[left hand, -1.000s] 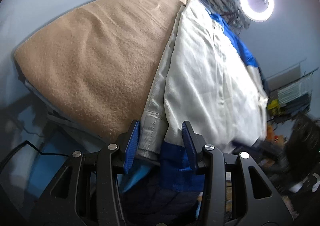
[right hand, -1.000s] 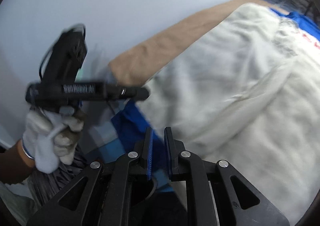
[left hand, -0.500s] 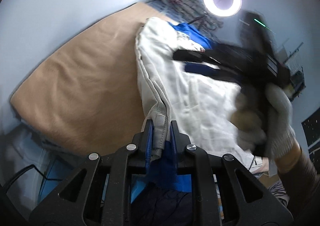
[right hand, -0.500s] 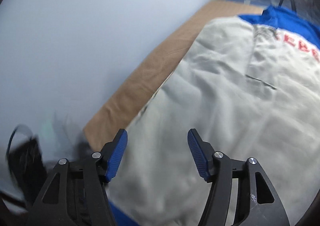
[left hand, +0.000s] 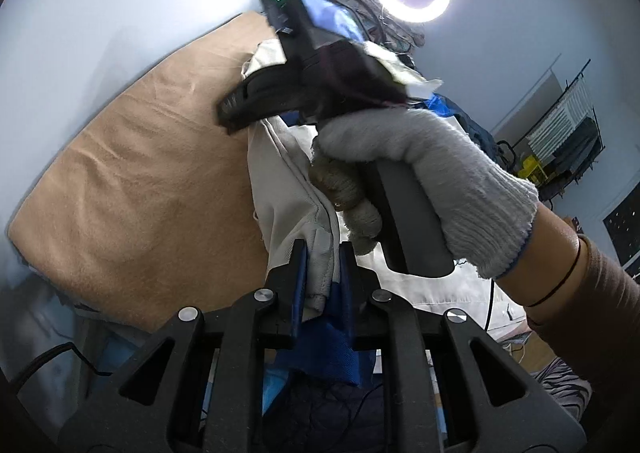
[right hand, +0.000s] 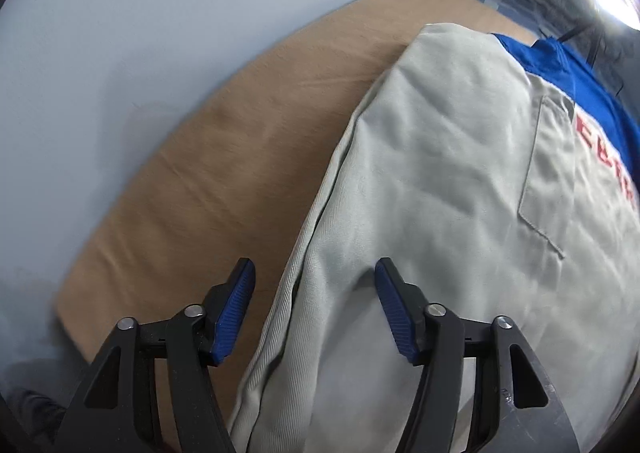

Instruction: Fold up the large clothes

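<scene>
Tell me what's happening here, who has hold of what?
A person with a gripper in each gloved hand is folding a beige and blue jacket laid on a tan blanket. The left gripper is shut on the jacket's cuff, where beige meets blue. The right gripper is over the jacket's long edge; its jaws have just been closing but stand apart, fabric between them, not yet pinched. The right hand crosses the left camera's view.

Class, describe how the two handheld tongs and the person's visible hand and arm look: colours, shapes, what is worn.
Both tongs, left and right, have black angular frames with triangular cut-outs, silver round bolts and ribbed blue pads. The right device's body is black with a green light. The hand wears a grey knit glove with a blue-edged cuff, a thin dark wristband and a brown sleeve.
</scene>
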`<control>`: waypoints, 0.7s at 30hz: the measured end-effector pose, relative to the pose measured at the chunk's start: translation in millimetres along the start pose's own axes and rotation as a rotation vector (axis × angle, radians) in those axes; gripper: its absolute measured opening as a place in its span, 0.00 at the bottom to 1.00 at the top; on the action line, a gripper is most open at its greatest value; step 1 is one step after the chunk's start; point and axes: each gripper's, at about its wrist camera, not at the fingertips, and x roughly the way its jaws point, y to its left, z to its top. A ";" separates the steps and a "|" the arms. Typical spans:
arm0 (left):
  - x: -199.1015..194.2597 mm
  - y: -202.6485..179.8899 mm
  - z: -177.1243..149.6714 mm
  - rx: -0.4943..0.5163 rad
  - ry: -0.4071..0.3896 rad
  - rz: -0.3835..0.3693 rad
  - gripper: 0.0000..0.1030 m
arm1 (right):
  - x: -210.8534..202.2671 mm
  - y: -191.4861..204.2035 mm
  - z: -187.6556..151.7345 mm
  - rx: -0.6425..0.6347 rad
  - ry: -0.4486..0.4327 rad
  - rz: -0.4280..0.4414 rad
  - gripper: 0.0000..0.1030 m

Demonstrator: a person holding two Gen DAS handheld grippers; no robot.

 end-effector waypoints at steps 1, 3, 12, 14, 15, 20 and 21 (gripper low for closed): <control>0.7 -2.8 0.4 0.007 0.001 0.000 0.13 | 0.5 -1.1 -2.0 -0.003 0.002 -0.016 0.21; 3.3 -12.5 1.8 0.016 0.002 -0.003 0.13 | -4.1 -10.3 -6.8 0.011 -0.012 0.001 0.07; 11.9 -57.9 4.1 0.151 -0.006 0.005 0.12 | -41.0 -70.6 -28.7 0.221 -0.133 0.261 0.03; 14.0 -66.8 3.0 0.177 -0.006 0.001 0.12 | -49.8 -87.2 -39.1 0.272 -0.163 0.306 0.03; 15.4 -72.5 2.5 0.192 -0.004 -0.001 0.12 | -54.8 -99.0 -46.8 0.307 -0.181 0.331 0.03; 21.2 -97.3 -3.5 0.262 0.011 -0.018 0.12 | -66.2 -142.0 -77.5 0.417 -0.242 0.401 0.03; 23.5 -103.2 -5.2 0.278 0.017 -0.022 0.12 | -68.5 -153.9 -87.9 0.451 -0.259 0.417 0.03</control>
